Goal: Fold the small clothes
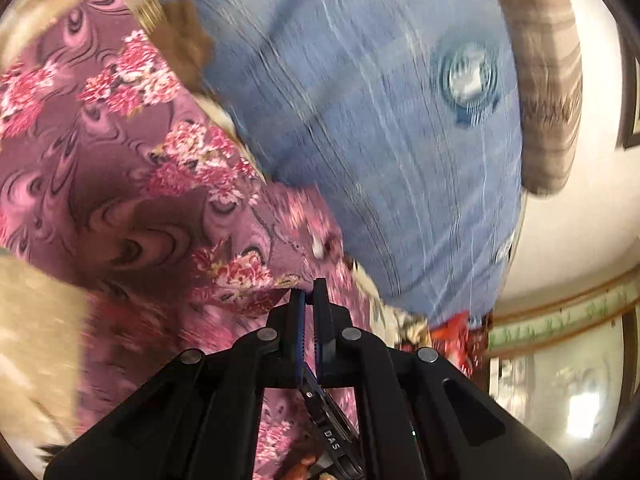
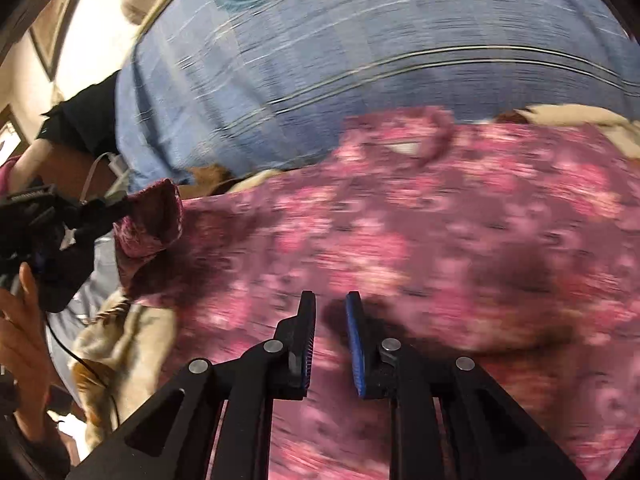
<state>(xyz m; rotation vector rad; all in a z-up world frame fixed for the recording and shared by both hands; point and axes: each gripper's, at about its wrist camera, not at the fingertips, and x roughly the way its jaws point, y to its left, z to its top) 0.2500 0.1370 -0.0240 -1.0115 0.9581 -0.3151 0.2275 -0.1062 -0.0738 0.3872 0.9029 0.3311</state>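
A small purple garment with pink flowers (image 1: 132, 168) lies spread in front of a blue pillow. My left gripper (image 1: 309, 294) is shut on the garment's edge, with cloth pinched between its tips. In the right wrist view the same garment (image 2: 420, 240) fills the middle, blurred by motion. My right gripper (image 2: 331, 308) is open and empty, just above the cloth. The left gripper (image 2: 120, 210) shows at the left of that view, holding a lifted cuff or corner of the garment (image 2: 152, 220).
A large blue striped pillow (image 1: 380, 120) with a round emblem lies behind the garment, also in the right wrist view (image 2: 360, 48). A beige patterned blanket (image 1: 36, 340) lies underneath. A brown striped cushion (image 1: 548, 80) and a white wall stand beyond.
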